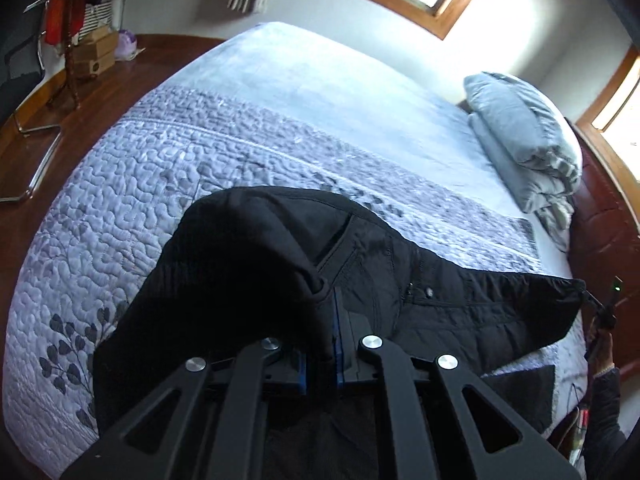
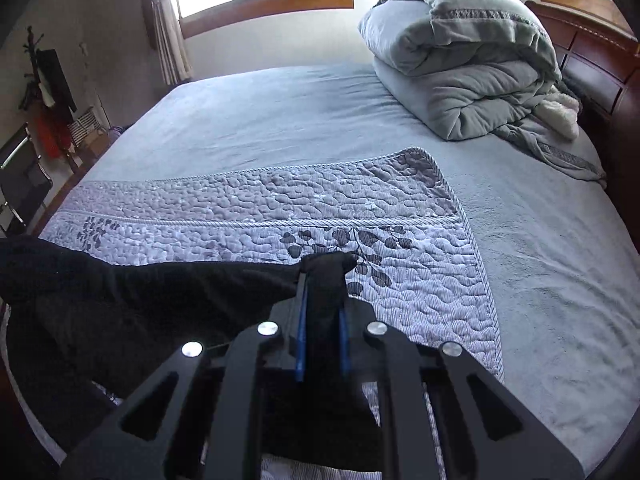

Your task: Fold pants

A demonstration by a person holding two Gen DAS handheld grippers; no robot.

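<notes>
Black pants (image 1: 400,280) are held up over the quilted grey bedspread (image 1: 160,184), stretched between my two grippers. My left gripper (image 1: 334,300) is shut on a bunched edge of the pants, with the pocket and waist part spreading to the right. The far end of the cloth reaches my right gripper at the right edge of the left wrist view (image 1: 596,304). In the right wrist view my right gripper (image 2: 324,276) is shut on a fold of the pants (image 2: 140,292), which run off to the left above the bedspread (image 2: 400,216).
A folded grey duvet (image 2: 468,60) lies near the wooden headboard (image 2: 600,60). A blue sheet (image 2: 260,120) covers the far half of the bed. Wooden floor, a chair (image 1: 32,152) and boxes (image 1: 94,54) stand beside the bed.
</notes>
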